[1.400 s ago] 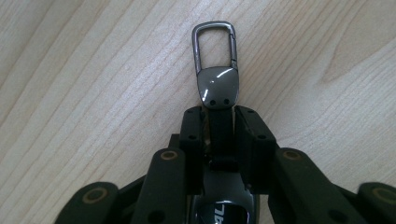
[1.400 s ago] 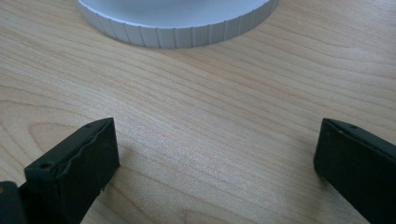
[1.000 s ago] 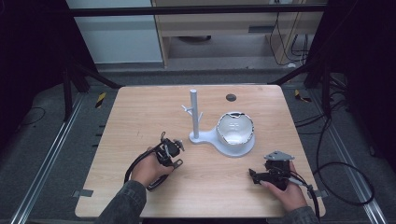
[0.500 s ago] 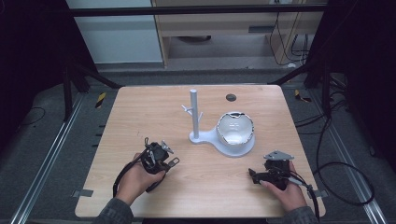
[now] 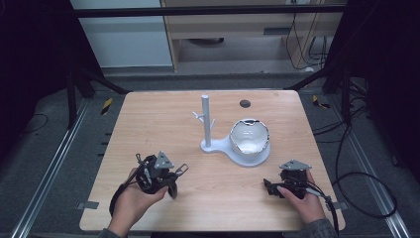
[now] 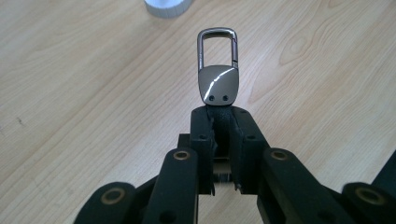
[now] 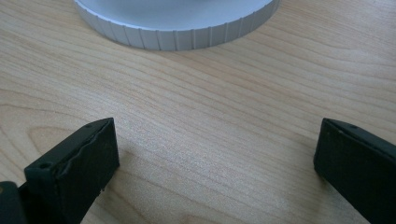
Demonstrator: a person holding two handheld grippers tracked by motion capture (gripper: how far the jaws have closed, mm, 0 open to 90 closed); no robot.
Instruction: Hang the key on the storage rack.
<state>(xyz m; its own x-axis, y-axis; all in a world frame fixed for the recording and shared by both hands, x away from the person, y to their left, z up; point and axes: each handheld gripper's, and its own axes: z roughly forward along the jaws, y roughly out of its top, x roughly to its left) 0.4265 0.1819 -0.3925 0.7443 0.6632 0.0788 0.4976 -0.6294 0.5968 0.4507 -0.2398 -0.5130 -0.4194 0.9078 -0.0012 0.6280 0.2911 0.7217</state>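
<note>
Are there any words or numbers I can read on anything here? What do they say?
None: no words or numbers can be read anywhere.
The metal key clip in the left gripper has a plain shiny plate with two rivets, no lettering.
The white stand and its bowl are blank.
The yellow and black stickers on the floor bear stripes, not letters.

The right claw (image 7: 215, 158), jaws wide apart, sits over the wooden table (image 7: 224, 107) near a ribbed white base (image 7: 177, 28).
</note>
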